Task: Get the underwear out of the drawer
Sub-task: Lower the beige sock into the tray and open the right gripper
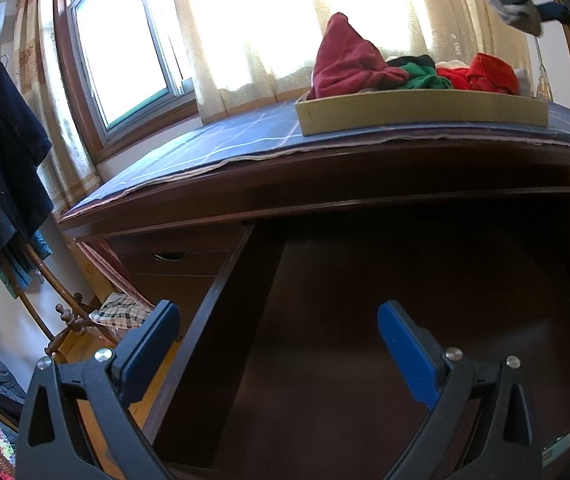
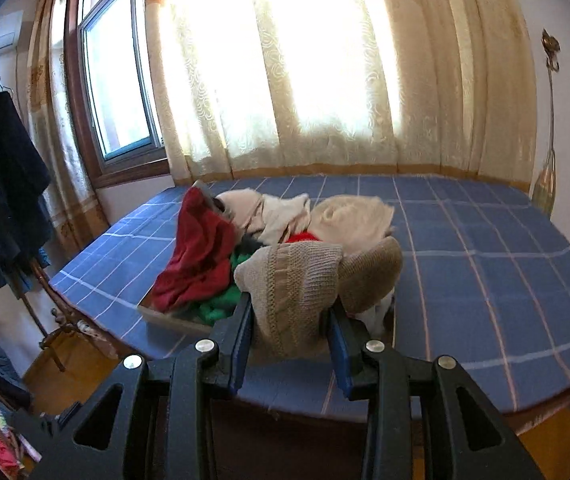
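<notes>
Right wrist view shows right gripper [image 2: 291, 320] clamping beige knit underwear [image 2: 293, 280]; left gripper [image 1: 279, 344] gapes over drawer [image 1: 365, 320].

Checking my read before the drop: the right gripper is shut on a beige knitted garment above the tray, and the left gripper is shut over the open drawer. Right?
Not quite. The left gripper is open and empty over the dark wooden drawer, as the left wrist view shows. The right gripper does hold the beige knitted garment above the shallow tan tray.
</notes>
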